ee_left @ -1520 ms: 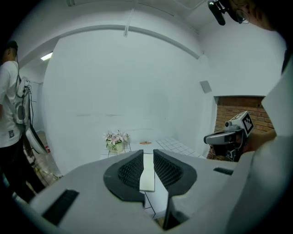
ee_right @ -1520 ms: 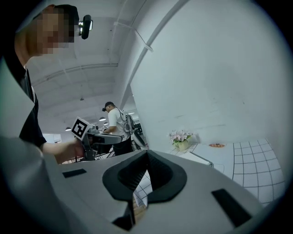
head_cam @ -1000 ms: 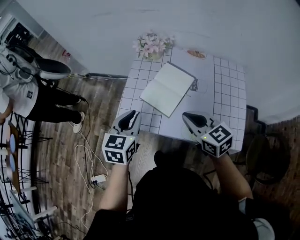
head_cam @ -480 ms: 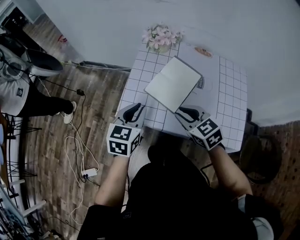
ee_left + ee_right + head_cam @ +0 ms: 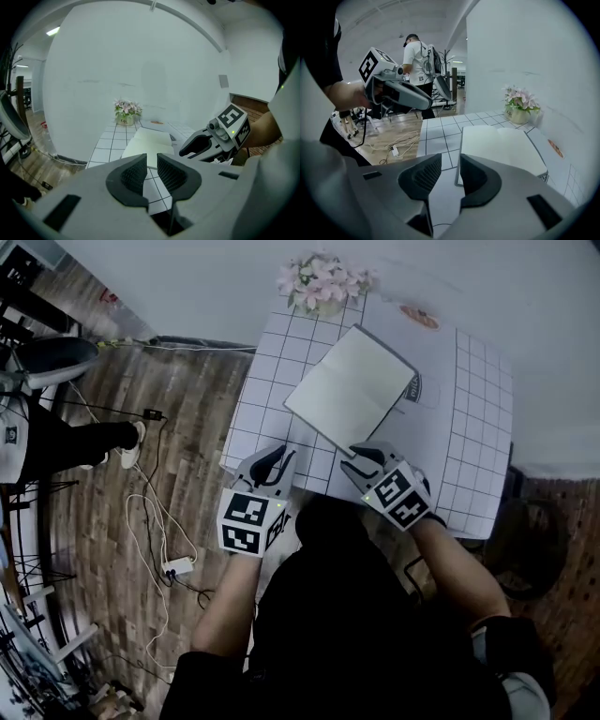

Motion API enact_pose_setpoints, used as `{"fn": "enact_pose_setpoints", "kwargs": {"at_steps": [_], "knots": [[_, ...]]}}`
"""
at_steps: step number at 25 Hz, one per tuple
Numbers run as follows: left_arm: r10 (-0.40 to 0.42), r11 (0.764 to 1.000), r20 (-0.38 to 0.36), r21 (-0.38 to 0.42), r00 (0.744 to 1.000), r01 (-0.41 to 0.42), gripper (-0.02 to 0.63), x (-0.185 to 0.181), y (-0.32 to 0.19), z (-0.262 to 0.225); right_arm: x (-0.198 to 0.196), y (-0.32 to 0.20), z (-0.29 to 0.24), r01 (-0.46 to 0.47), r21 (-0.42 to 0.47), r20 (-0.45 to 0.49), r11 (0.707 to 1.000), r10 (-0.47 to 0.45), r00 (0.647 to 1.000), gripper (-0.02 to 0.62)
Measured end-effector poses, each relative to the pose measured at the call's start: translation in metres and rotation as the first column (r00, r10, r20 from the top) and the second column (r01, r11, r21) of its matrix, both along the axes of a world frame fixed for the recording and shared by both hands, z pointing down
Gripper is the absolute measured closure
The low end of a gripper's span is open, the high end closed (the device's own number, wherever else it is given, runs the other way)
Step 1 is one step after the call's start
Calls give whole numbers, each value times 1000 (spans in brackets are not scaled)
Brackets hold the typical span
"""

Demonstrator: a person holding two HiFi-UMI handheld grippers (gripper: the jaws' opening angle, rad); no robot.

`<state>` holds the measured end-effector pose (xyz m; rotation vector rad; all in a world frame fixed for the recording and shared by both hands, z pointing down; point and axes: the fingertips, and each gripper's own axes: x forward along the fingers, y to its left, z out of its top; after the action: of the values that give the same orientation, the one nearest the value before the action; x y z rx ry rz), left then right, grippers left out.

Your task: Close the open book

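Here's the open book (image 5: 349, 388), lying flat and askew on the table (image 5: 272, 399). Its two pale, blank pages are spread wide, with a thin dark cover edge showing along its right side. The tabletop is white with a dark grid of squares down both flanks and a plain smooth panel through the middle, where the book rests. At the far edge a small pot of pink flowers (image 5: 322, 282) stands close to the wall, with a flat orange round mark (image 5: 419, 318) off to its right.

Now the left gripper (image 5: 272, 465) hangs over the near-left edge of the table, well apart from the book. In the left gripper view its ribbed black pads (image 5: 133, 176) sit in curved grey shells, a narrow gap between them, nothing in it but tile showing through.

The right gripper (image 5: 364, 458) is over the table's near edge, close to the book's nearest corner, though I can't tell any contact. Its jaws have just been opening: the right gripper view shows the dark ridged pads (image 5: 425, 176) parted, with nothing between them and the book's edge lying just beyond.

Below the table, grainy wood-plank floor (image 5: 187, 427) carries a looping pale cable (image 5: 150, 521). A person (image 5: 415, 61) stands off to the left.
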<state>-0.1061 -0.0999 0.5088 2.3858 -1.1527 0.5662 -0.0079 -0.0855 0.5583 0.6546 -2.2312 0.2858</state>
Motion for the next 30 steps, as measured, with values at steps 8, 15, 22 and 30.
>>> {"fn": "enact_pose_setpoints", "kwargs": {"at_steps": [8,15,22,30], "knots": [[1,997,-5,-83,1000,-1,532,15,3,49,8,-6,48,60,-3,-124,998,-60,990,463],[-8,994,-7,-106,1000,8,532,12,0,64,9,-14,77,61,-31,-167,998,-65,984,454],[-36,992,-16,-123,999,33,532,-2,5,71,10,-14,85,88,12,-238,996,-83,968,446],[-53,991,-22,-122,998,50,532,-17,13,70,11,-19,84,127,-57,-218,990,-137,966,447]]}}
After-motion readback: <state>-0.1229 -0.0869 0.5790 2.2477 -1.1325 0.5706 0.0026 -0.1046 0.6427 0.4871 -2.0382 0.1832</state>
